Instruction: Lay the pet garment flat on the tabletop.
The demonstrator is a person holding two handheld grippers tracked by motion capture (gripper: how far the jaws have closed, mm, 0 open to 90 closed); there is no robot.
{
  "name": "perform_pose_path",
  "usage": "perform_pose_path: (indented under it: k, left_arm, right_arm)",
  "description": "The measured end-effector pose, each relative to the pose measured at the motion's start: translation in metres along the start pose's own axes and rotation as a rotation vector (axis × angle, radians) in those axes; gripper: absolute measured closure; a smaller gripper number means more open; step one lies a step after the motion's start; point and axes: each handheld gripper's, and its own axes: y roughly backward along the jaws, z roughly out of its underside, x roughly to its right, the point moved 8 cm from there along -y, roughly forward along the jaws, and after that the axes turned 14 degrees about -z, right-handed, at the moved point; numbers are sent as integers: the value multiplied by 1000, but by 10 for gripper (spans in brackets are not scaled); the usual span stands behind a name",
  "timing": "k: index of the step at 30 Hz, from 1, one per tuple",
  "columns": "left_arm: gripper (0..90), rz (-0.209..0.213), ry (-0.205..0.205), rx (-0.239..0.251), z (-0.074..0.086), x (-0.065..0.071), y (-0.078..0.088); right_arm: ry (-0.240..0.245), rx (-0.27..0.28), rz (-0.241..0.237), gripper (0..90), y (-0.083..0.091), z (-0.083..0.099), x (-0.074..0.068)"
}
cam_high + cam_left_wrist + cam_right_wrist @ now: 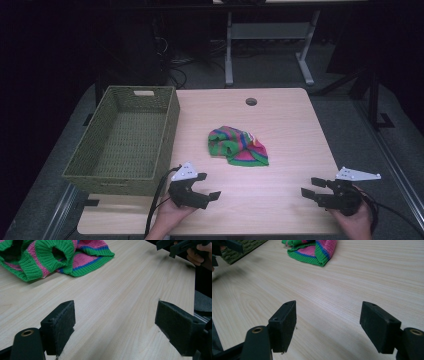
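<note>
Two grippers hover at the near edge of the table (280,210) in the high view, both with jaws spread and nothing between them; the knitted garment (238,146) lies bunched mid-table, beyond them, with the left gripper (209,196) nearer to it than the right gripper (311,187), and the woven basket (125,175) sits well to the garment's left. From the left gripper view the garment (50,257) lies ahead and to the left of the released jaws. From the right gripper view it (314,251) lies far ahead, slightly left, its long axis running across the jaws' line.
</note>
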Motion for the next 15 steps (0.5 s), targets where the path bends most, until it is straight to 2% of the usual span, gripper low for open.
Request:
perform_pose_path:
  k: [5, 11, 15]
  left_arm:
    - [163, 10, 0, 0, 0, 2, 0]
    - [163, 17, -8, 14, -1, 6, 4]
    - [163, 11, -11, 11, -1, 4, 5]
  right_arm:
    - [-12, -6, 0, 290, 0, 2, 0]
    - [6, 19, 8, 290, 4, 0, -7]
    - [3, 9, 5, 290, 1, 0, -7]
